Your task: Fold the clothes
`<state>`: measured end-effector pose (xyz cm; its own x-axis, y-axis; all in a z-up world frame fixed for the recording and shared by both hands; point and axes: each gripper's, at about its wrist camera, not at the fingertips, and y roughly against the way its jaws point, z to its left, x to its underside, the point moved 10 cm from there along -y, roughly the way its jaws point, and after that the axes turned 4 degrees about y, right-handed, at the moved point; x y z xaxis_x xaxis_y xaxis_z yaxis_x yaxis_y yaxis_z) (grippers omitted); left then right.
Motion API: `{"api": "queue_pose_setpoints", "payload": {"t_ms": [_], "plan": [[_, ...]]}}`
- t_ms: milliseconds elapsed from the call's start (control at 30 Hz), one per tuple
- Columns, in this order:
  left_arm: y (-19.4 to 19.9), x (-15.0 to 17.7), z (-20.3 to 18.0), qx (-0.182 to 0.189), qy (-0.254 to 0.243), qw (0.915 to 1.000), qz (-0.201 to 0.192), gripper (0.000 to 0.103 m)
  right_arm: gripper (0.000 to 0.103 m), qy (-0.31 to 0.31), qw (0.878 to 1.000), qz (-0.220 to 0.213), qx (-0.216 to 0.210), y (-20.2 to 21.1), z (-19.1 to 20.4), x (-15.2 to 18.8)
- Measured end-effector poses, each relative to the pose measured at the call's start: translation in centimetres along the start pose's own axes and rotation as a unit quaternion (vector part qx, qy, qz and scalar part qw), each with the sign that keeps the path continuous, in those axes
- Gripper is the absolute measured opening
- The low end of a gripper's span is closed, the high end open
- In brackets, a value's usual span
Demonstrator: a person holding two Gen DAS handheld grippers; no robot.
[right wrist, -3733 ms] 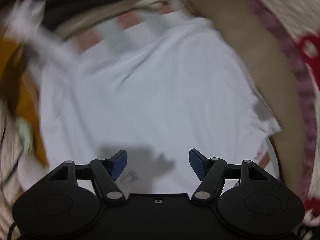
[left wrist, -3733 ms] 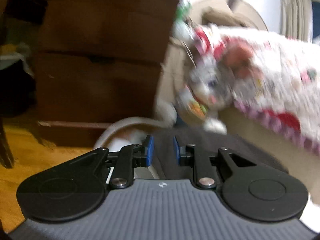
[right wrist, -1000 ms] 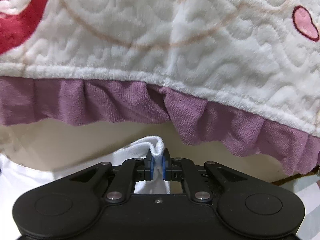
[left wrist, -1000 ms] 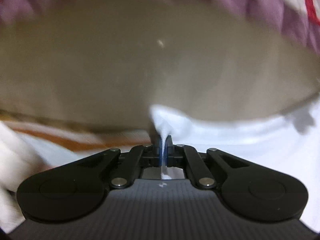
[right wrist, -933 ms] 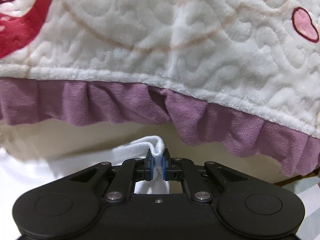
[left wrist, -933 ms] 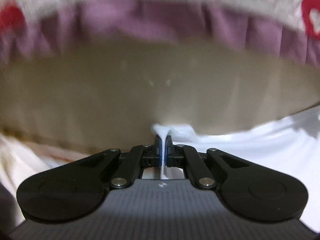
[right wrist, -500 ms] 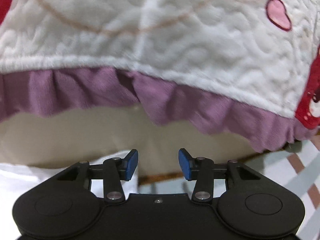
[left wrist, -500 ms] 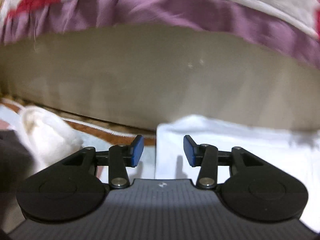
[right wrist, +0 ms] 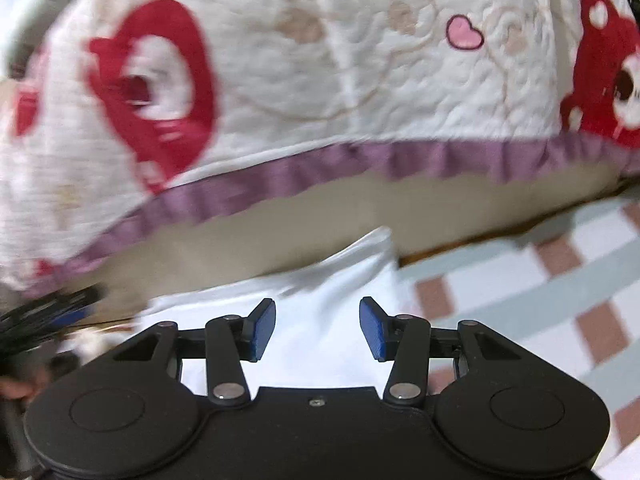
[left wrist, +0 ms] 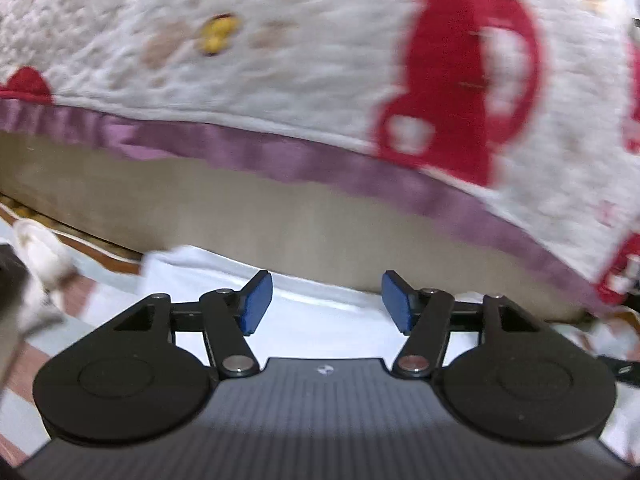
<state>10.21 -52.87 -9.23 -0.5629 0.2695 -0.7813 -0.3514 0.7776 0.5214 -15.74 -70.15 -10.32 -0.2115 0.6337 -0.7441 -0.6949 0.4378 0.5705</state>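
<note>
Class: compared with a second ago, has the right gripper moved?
Yes. The right gripper has let go of the white garment, its jaws just opening, and has backed away from the blanket's purple trim, which sat nearer before.

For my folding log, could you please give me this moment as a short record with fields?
garment: white cotton shirt, lying flat on the striped and checked floor mat
left tool: open, jaws have just been opening, nothing between them
right tool: open, jaws have just been opening, shirt below them, not gripped
backdrop: white quilted blanket with red figures and purple ruffle, hanging over a beige base
step state: shirt released, lying against the beige base
</note>
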Motion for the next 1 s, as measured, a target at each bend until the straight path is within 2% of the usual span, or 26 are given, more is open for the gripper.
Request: {"api": "queue_pose_setpoints", "payload": {"t_ms": [67,167,333,433,533,600,633,733,867,933,1000], "plan": [[3.0,1.3,-1.6,0.003,-0.007,1.0,0.003,0.065,0.052,0.001,1.0,-0.004,-0.029,1.8,1.0,1.7],[6.2,4.7,-0.7,-0.004,-0.024,0.9995,0.019,0.065,0.052,-0.009,0.999,-0.021,-0.039,3.8,2.0,4.1],[10.1,8.4,4.5,-0.077,-0.023,0.9957,0.046,0.065,0.053,-0.105,0.993,-0.011,-0.062,1.6,2.6,6.0],[11.8,8.6,7.6,-0.111,-0.024,0.9916,0.062,0.065,0.053,-0.114,0.99,-0.01,-0.087,1.4,5.4,5.3],[14.8,8.1,9.9,-0.147,-0.05,0.9852,0.073,0.065,0.053,-0.127,0.984,0.001,-0.124,2.4,9.5,4.5],[17.1,7.5,10.8,-0.153,-0.063,0.9839,0.067,0.066,0.053,-0.107,0.985,0.027,-0.134,3.2,12.3,4.4],[18.2,7.2,11.2,-0.156,-0.07,0.9833,0.063,0.07,0.053,-0.087,0.986,0.048,-0.134,3.7,13.7,4.7],[19.7,7.5,12.1,-0.147,-0.084,0.9831,0.07,0.072,0.057,-0.024,0.985,0.112,-0.133,5.1,17.6,5.6],[20.4,9.0,13.5,-0.137,-0.093,0.9834,0.075,0.072,0.057,0.065,0.966,0.197,-0.154,7.6,22.3,8.0],[20.3,10.9,12.6,-0.104,-0.1,0.9857,0.087,0.072,0.057,0.062,0.954,0.224,-0.191,9.5,24.0,9.1],[20.3,13.3,10.8,-0.054,-0.116,0.9866,0.101,0.072,0.057,0.047,0.943,0.253,-0.21,10.9,24.4,10.9]]}}
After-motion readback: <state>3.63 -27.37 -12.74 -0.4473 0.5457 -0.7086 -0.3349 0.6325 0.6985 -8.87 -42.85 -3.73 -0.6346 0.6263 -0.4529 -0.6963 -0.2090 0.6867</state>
